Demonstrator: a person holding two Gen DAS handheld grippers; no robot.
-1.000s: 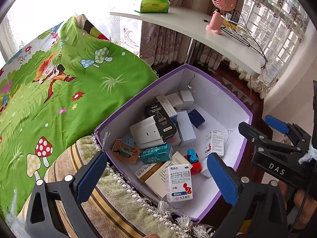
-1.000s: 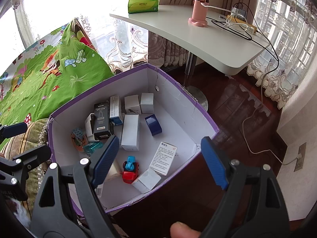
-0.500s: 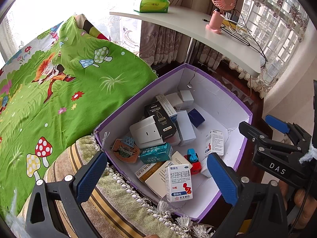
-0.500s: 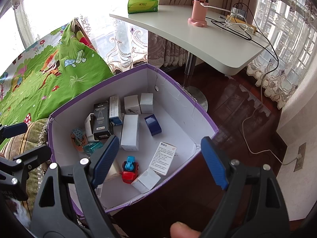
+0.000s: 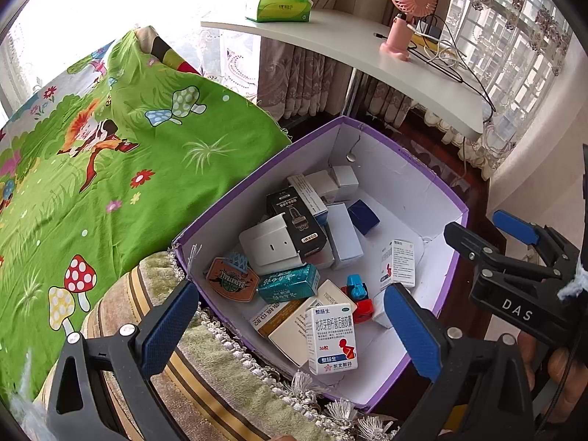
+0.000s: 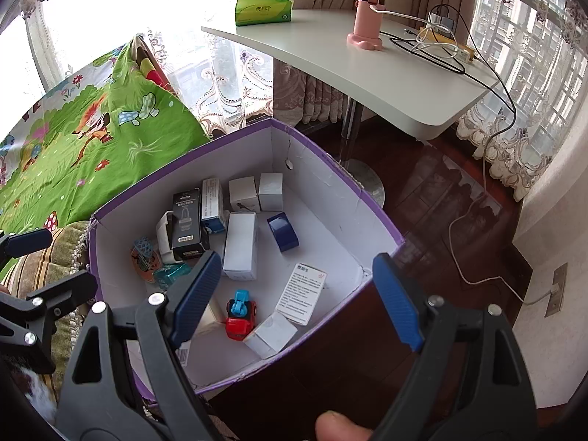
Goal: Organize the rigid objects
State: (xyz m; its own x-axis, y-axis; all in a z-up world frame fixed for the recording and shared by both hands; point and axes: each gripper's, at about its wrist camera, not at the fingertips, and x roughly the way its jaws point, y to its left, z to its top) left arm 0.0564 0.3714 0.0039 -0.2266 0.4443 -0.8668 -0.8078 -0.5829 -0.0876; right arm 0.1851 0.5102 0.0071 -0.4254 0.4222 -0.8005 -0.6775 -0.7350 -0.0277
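Right wrist view: the right gripper (image 6: 294,297) has its blue fingers (image 6: 194,294) wide apart with nothing between them, angled down over the purple box (image 6: 367,198); a red-and-blue toy car (image 6: 240,316) lies just beyond the left fingertip among small cartons. Left wrist view: the left gripper (image 5: 290,327) also stands spread and empty above the box's near corner, a white medicine carton (image 5: 332,338) upright between its fingers. Beside the box lies a green bedspread (image 5: 110,169); a white table (image 6: 367,70) stands beyond.
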